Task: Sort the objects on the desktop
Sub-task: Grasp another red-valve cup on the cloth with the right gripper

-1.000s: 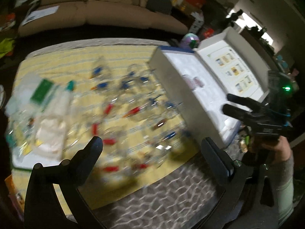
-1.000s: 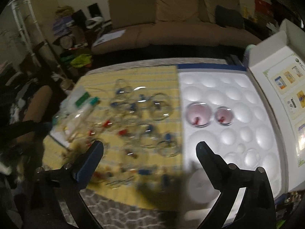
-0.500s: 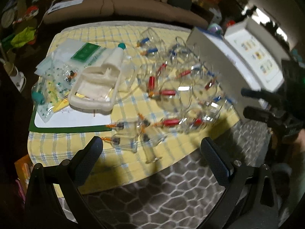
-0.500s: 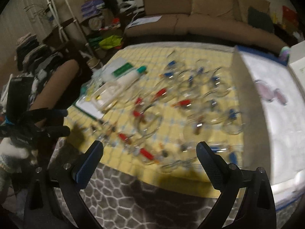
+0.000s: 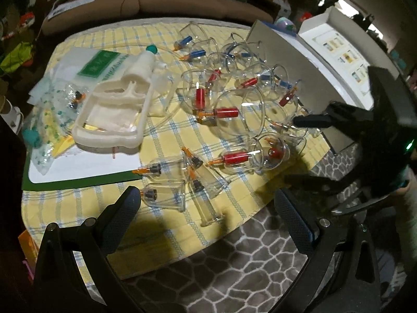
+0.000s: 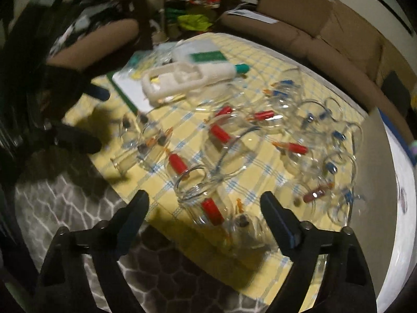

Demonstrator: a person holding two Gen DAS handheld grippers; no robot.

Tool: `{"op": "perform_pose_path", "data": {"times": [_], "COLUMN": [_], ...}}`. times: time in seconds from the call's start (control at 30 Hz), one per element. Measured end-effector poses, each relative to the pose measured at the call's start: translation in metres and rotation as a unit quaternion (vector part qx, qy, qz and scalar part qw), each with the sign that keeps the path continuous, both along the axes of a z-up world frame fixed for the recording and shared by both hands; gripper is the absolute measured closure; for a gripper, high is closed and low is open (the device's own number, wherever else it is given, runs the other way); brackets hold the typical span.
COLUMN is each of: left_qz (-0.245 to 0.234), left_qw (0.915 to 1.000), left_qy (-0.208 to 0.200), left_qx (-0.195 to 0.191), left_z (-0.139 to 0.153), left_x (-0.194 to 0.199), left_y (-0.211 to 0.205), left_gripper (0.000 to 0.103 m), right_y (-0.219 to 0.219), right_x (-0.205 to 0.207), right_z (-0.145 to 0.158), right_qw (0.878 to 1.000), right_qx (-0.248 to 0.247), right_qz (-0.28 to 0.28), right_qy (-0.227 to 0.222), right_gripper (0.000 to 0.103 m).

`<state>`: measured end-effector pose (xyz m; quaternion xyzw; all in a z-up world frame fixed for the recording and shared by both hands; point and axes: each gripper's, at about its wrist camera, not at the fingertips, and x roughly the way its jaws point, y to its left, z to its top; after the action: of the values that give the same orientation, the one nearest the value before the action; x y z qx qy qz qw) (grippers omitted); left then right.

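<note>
On the yellow checked cloth [image 5: 166, 135] lie the scattered glass cupping cups [image 5: 234, 157], none yet picked. Both the left hand-held gripper [image 5: 206, 216] and the right hand-held gripper [image 6: 204, 215] hover, fingers apart and empty; next comes closing on a near cup, likely bound for the foam case [image 5: 307, 60].

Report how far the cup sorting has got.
Done: nothing that these views confirm; the white box shows only its side. In hand: nothing; left gripper and right gripper are open and empty. Left: the clear cups and pump lie scattered on the yellow cloth.
</note>
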<state>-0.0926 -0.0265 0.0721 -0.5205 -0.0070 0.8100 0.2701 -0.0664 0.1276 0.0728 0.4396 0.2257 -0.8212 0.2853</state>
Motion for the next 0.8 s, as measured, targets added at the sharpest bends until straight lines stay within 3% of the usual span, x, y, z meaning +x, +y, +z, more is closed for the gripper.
{"op": "perform_pose_path", "data": {"times": [0.23, 0.47, 0.53, 0.63, 0.8], "left_qz": [-0.003, -0.007, -0.006, -0.003, -0.004], "left_qw": [0.9998, 0.9997, 0.9997, 0.9997, 0.9994], "left_qy": [-0.013, -0.014, -0.016, -0.015, -0.009], "left_qx": [0.014, 0.017, 0.016, 0.021, 0.034], "left_z": [-0.005, -0.008, -0.009, -0.009, -0.005], "left_x": [-0.003, -0.005, -0.006, -0.006, -0.006], "left_y": [0.007, 0.015, 0.016, 0.015, 0.014], "left_gripper": [0.0, 0.0, 0.0, 0.0, 0.0], "right_y": [-0.006, -0.008, -0.006, 0.007, 0.043], "right_x": [-0.006, -0.012, -0.014, -0.017, -0.022], "right_z": [-0.023, -0.028, -0.023, -0.004, 0.03], "right_qw": [0.999, 0.999, 0.999, 0.998, 0.98], "right_qx": [0.031, 0.036, 0.014, -0.056, -0.192], "right_qz": [0.027, 0.028, 0.023, 0.006, -0.03], "right_qy": [-0.02, -0.016, -0.023, -0.035, -0.039], "right_gripper": [0.04, 0.049, 0.049, 0.05, 0.05]}}
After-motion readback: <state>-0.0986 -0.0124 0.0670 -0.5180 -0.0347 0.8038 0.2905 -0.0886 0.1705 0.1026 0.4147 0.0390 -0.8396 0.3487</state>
